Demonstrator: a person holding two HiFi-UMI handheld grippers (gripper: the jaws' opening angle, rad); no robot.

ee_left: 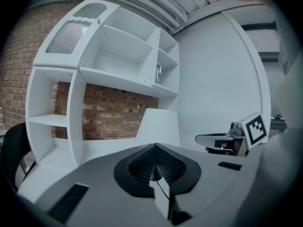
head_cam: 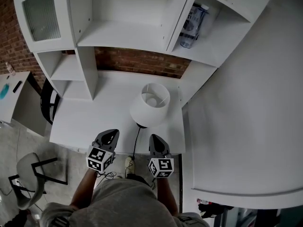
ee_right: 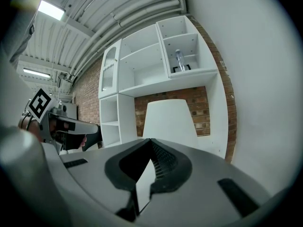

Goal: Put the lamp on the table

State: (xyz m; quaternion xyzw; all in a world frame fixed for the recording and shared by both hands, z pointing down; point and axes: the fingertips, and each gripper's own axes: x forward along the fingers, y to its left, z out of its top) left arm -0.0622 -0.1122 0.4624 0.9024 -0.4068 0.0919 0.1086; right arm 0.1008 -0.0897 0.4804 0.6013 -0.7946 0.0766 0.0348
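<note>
A lamp with a white shade (head_cam: 150, 104) stands upright on the white table (head_cam: 90, 122), near its front right; its black cord (head_cam: 136, 143) runs over the front edge. The shade also shows ahead in the left gripper view (ee_left: 158, 126) and the right gripper view (ee_right: 169, 119). My left gripper (head_cam: 110, 135) hovers at the table's front edge, left of the cord, jaws shut and holding nothing. My right gripper (head_cam: 157, 141) sits just right of the cord, below the shade, also shut and holding nothing. Neither touches the lamp.
A white shelf unit (head_cam: 128, 27) rises behind the table, with a plastic bottle (head_cam: 191, 25) in its right compartment. A brick wall (head_cam: 137, 60) shows behind it. A large white curved panel (head_cam: 246, 117) stands close on the right. A chair (head_cam: 28, 174) stands on the floor at left.
</note>
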